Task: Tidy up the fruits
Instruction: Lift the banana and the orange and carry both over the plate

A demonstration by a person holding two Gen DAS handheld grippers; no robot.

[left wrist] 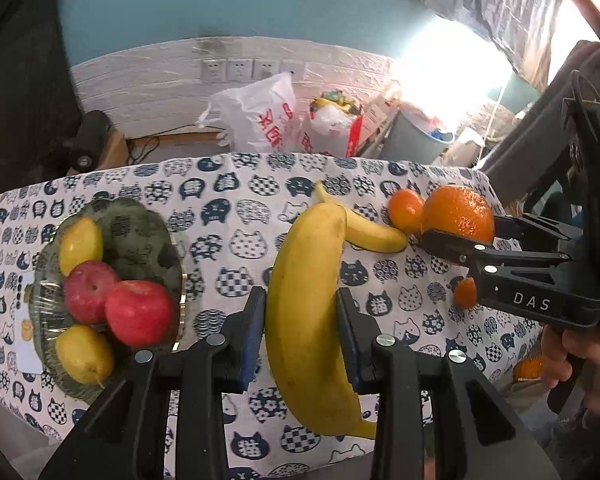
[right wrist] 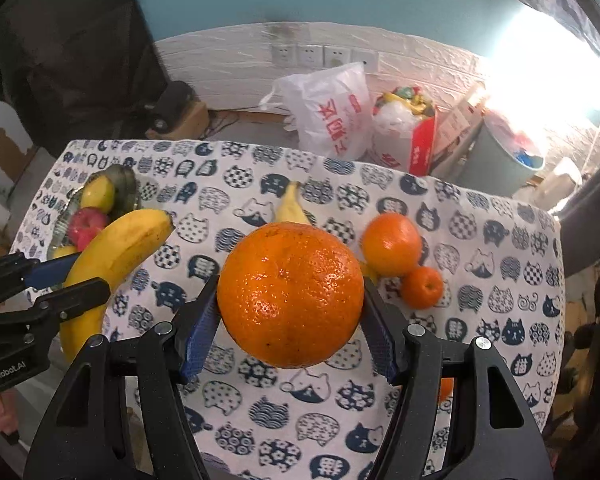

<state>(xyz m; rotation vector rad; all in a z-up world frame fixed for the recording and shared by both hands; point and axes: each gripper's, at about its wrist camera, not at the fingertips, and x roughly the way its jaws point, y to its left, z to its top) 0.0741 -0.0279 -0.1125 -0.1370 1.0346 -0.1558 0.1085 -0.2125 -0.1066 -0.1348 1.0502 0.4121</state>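
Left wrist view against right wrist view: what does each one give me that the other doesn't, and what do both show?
Only the left wrist view shows the whole glass plate and all its fruit: two red apples and two yellow fruits.

Only the right wrist view shows the smallest orange whole, touching the middle one.

Both show the left gripper shut on a banana, the right gripper shut on a large orange, and a second banana lying on the cat-print cloth.
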